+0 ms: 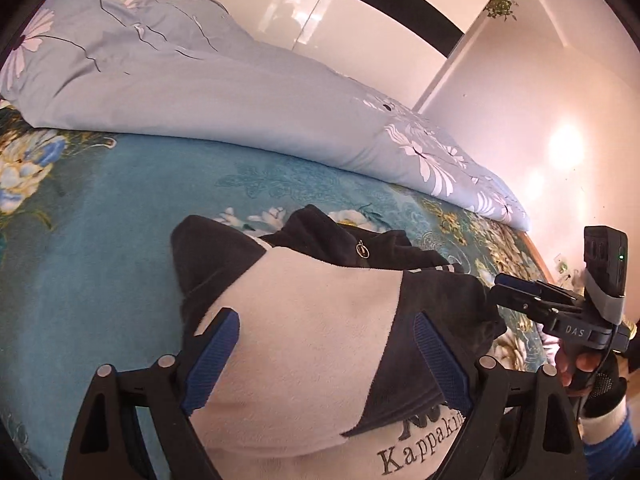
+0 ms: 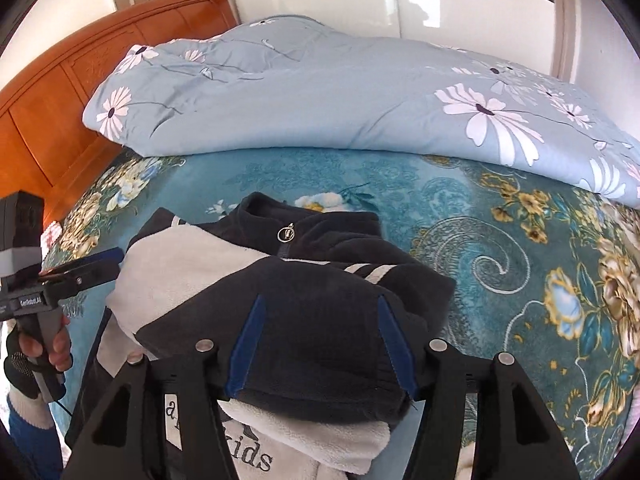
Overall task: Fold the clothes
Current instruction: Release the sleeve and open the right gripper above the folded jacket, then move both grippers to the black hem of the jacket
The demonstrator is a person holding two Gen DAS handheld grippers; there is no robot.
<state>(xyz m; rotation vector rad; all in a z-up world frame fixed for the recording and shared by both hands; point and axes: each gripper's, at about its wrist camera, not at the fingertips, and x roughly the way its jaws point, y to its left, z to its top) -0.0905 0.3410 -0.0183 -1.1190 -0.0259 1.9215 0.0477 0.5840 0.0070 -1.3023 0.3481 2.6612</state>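
With both my left gripper [image 1: 326,356] and right gripper [image 2: 320,344] spread wide above the half-folded fleece jacket [image 2: 280,280] on the bed [image 2: 500,240], its loose sleeve at 3 o'clock may slip unfolded.

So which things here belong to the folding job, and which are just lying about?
Job: fleece jacket; left hand-held gripper; right hand-held gripper.
Lying about: pale blue quilt; teal floral blanket; wooden headboard.
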